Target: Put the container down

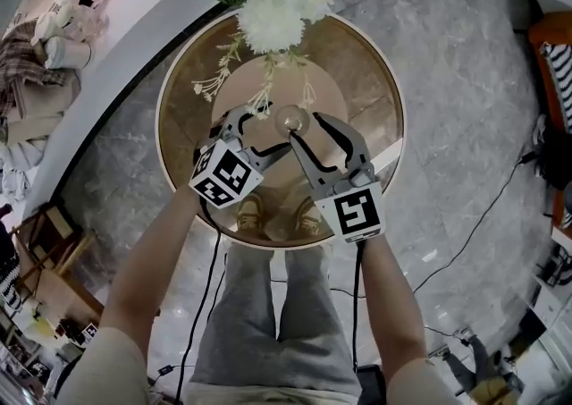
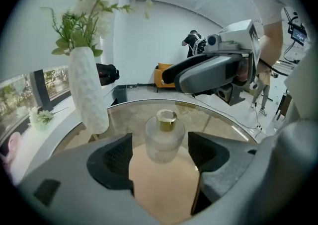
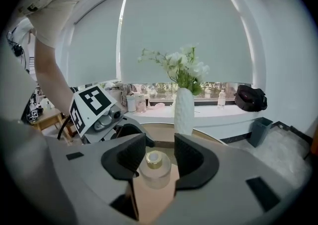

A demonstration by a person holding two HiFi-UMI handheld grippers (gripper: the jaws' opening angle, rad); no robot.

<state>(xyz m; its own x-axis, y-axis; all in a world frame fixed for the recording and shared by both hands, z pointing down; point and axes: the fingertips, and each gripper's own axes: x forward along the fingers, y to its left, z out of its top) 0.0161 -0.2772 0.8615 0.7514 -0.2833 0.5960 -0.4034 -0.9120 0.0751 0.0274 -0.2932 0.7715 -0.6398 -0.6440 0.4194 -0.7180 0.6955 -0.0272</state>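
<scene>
Container point(image 1: 292, 119), frosted glass with a gold cap, stood upright on the round glass table point(image 1: 181, 117), over the tan disc point(image 1: 239, 95) at its centre. Whether that disc lay on the glass or beneath it could not be determined. A white vase point(image 2: 88, 90) of flowers stood farther back on the table, well apart from the container.

Right tool point(image 1: 308, 135): jaws spread wide, one pad to either side of the container's body. A gap showed at the right-hand pad, and the left-hand pad sat very close to the glass with no visible squeeze. Judged released, not gripping.

Left tool point(image 1: 259, 133): jaws likewise apart and holding nothing. The container stood just beyond its tips, on the line between them, without contact.

Step in hand: the set-down looked complete, as the container rested on its own base with nothing bearing on it.

Next move, as a judgement: withdraw both tools along their own axes, straight back and slightly up, keeping the jaws spread so that no pad brushes the body or the cap. A sideways sweep risked tipping the container or knocking the two tools together, since their tips nearly met.
</scene>
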